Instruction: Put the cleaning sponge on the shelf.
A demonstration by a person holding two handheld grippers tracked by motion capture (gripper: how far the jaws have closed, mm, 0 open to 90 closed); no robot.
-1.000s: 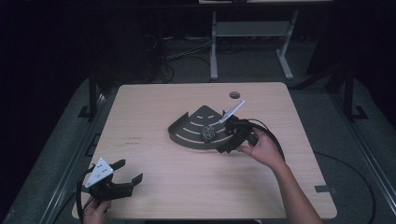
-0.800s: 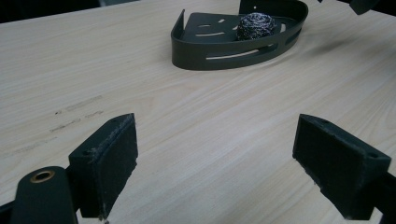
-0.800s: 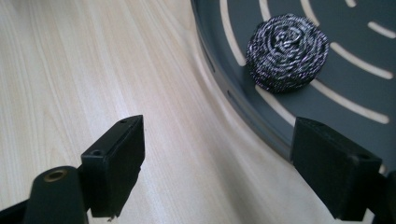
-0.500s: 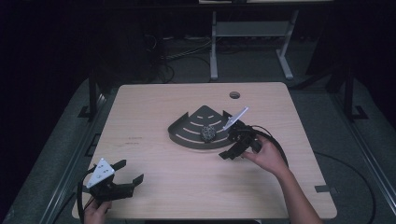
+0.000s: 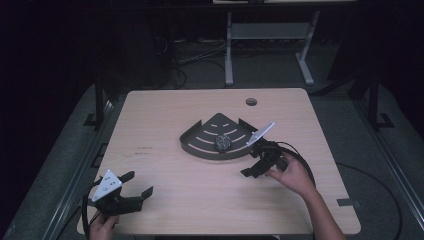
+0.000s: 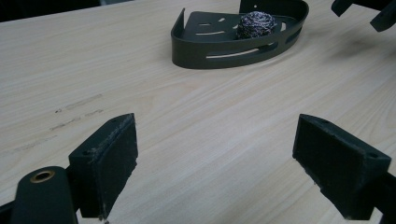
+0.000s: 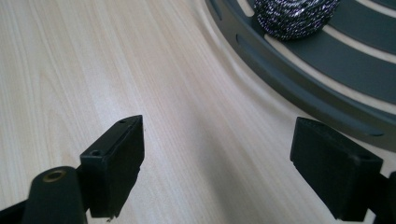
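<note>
On the table (image 5: 165,125), the scourer (image 5: 222,143) lies near the empty right gripper (image 5: 254,168).

We see the scrubber (image 5: 222,143) in the tray (image 5: 200,142) mid-counter (image 5: 165,115), our right gripper (image 5: 253,167) just beside it, left gripper (image 5: 136,186) well apart.

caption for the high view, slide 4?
Right claw open beside corner tray holding scouring ball; left claw idle.

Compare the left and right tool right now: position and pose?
The left tool sits at the table's near left corner, far from the corner rack; the right tool hovers just outside the rack's curved rim, close to the scouring ball. Both are open and empty.
</note>
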